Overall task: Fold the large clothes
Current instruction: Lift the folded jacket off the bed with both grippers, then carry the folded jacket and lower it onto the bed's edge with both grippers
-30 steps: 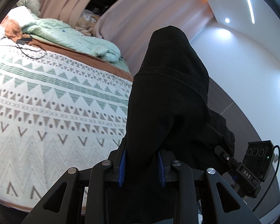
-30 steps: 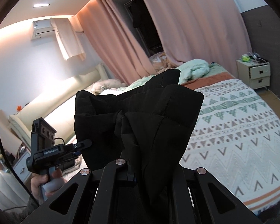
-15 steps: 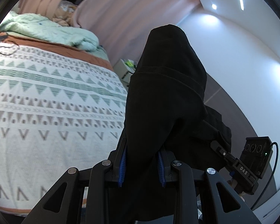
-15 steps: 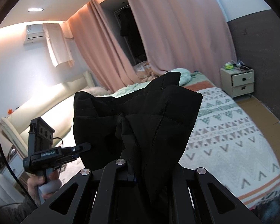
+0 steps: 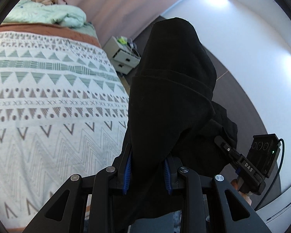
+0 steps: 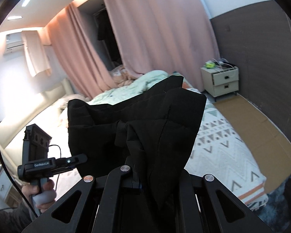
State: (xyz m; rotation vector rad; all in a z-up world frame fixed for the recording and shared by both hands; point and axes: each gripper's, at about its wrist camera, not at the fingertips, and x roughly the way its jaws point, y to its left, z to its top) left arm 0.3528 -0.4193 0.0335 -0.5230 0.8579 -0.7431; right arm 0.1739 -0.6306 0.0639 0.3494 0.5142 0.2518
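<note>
A large black garment (image 5: 170,97) hangs bunched between both grippers, held up in the air beside the bed. My left gripper (image 5: 147,167) is shut on one part of it, the cloth pinched between its blue pads. My right gripper (image 6: 155,172) is shut on another part of the same garment (image 6: 157,120); its fingertips are hidden by cloth. The right gripper also shows at the lower right of the left wrist view (image 5: 242,163), and the left gripper at the lower left of the right wrist view (image 6: 48,163).
A bed with a white patterned cover (image 5: 48,101) lies to the left, also seen in the right wrist view (image 6: 223,143). A mint duvet (image 5: 54,15) is at its head. A nightstand (image 6: 221,79) stands by the dark wall. Pink curtains (image 6: 155,29) hang behind.
Both grippers have swung with the garment toward the foot and side of the bed; the nightstand has come into the left wrist view. The grips have not changed.
</note>
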